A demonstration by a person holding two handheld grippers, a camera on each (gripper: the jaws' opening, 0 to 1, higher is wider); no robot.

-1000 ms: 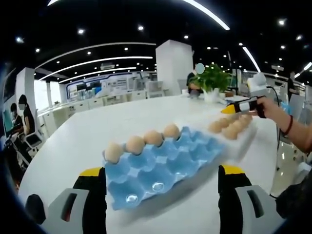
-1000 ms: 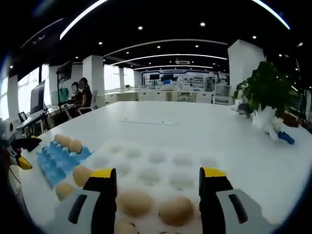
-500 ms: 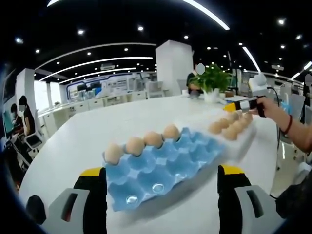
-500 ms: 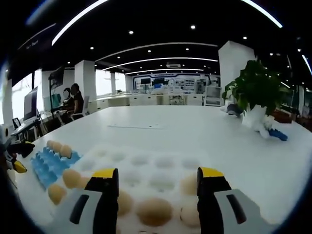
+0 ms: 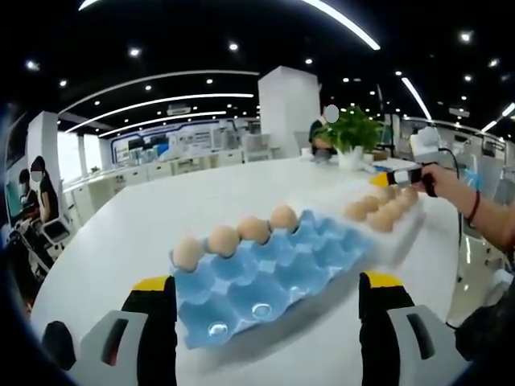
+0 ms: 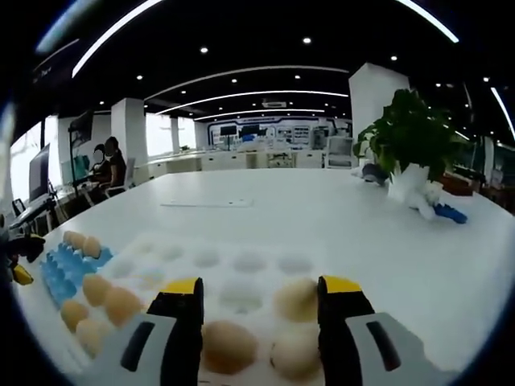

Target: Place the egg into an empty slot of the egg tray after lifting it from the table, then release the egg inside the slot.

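A blue egg tray [image 5: 269, 269] lies on the white table, with several tan eggs [image 5: 238, 231] in its far row. My left gripper [image 5: 265, 310] stands open just in front of it, nothing between its jaws. To the right a white egg tray [image 5: 394, 225] holds more eggs, and a hand holds my right gripper [image 5: 396, 175] over it. In the right gripper view my right gripper [image 6: 261, 310] is open low over the white tray [image 6: 241, 265]. One egg [image 6: 228, 347] sits in a slot between the jaws and another [image 6: 296, 299] by the right jaw.
A potted plant [image 6: 406, 141] and a blue object [image 6: 451, 213] stand at the table's far right. A flat sheet [image 6: 201, 203] lies mid-table. More eggs [image 6: 105, 304] fill the white tray's left side. The blue tray [image 6: 68, 261] shows at the left edge. People sit at desks behind.
The right gripper's camera has moved along the white tray, so the eggs now sit further left and closer under the jaws. The left gripper and the blue tray have stayed still.
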